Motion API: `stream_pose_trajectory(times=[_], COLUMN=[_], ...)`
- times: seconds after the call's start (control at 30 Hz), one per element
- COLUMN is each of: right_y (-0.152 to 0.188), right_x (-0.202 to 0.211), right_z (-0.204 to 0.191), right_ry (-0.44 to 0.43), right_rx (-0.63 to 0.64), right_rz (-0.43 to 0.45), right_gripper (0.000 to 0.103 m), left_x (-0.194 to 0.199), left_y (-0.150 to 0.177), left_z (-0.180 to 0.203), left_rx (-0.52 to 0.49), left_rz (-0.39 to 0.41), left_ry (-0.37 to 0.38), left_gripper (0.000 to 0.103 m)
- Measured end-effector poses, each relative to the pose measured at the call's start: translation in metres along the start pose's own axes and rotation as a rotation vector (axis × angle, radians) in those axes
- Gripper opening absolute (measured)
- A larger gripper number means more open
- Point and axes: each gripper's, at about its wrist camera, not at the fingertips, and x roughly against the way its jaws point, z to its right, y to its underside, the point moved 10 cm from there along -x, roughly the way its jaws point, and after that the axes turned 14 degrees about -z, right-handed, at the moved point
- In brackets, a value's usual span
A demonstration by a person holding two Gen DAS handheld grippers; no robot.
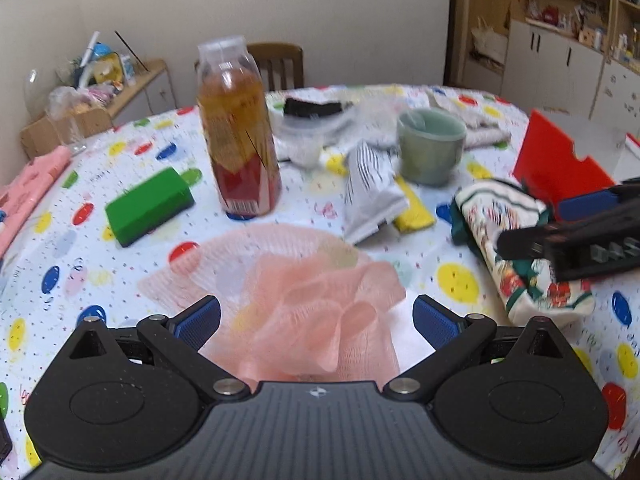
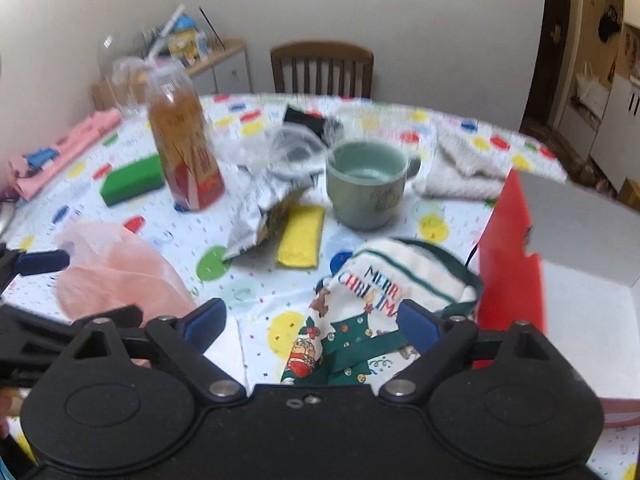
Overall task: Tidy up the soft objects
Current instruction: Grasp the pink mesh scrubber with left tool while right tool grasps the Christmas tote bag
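Over table: left claw (image 1: 316,320) apart (astride pink mesh (image 1: 320,300)); right claw (image 2: 312,320) apart

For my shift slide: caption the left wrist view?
Open left gripper above pink mesh bath pouf on polka-dot tablecloth.

Red box (image 2: 510,264) (cut off right)

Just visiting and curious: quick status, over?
Left gripper open over pink mesh pouf. Right gripper open above Christmas cloth. Red box close beside it.
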Motion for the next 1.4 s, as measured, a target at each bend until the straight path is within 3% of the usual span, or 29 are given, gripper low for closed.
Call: stream_pose_trajectory(times=[0.17,0.37,0.57,0.73,1.07,1.4], right_y=[-0.002,-0.006,-0.007,-0.005,-0.001,-0.005], right_x=[-0.038,-0.067,-0.080,-0.085,-0.066,-0.006], right_z=[0.003,0.010,0.014,0.018,0.021,0.033], right_ry=[0.021,0.122,0.162,0.144,0.104,0.070], right_rx=[-0.035,-0.052,-0.069,-0.102,-0.140,-0.173], right_rz=[-0.066,-0.109,-0.126,-0.144,-0.133,-0.045], right_gripper=[0.083,0.076,0.062,0.043,0.018,0.007], left_x=[-0.019,-0.035,-0.041,-0.041,-0.031,-0.003], left_y=[0.006,0.007,0.005,0.002,-0.004,-0.025], left_z=[0.003,-0.001,-0.009,-0.015,-0.027,-0.028], left_rx=[-0.053,-0.075,-0.063,-0.036,-0.017,-0.061], left_rz=[-0.025,-0.027,-0.039,-0.038,-0.033,-0.001], left_ry=[-0.028,-0.059,-0.049,-0.020,0.048,0.078], left_gripper=[0.102,0.101,0.076,0.061,0.038,0.034])
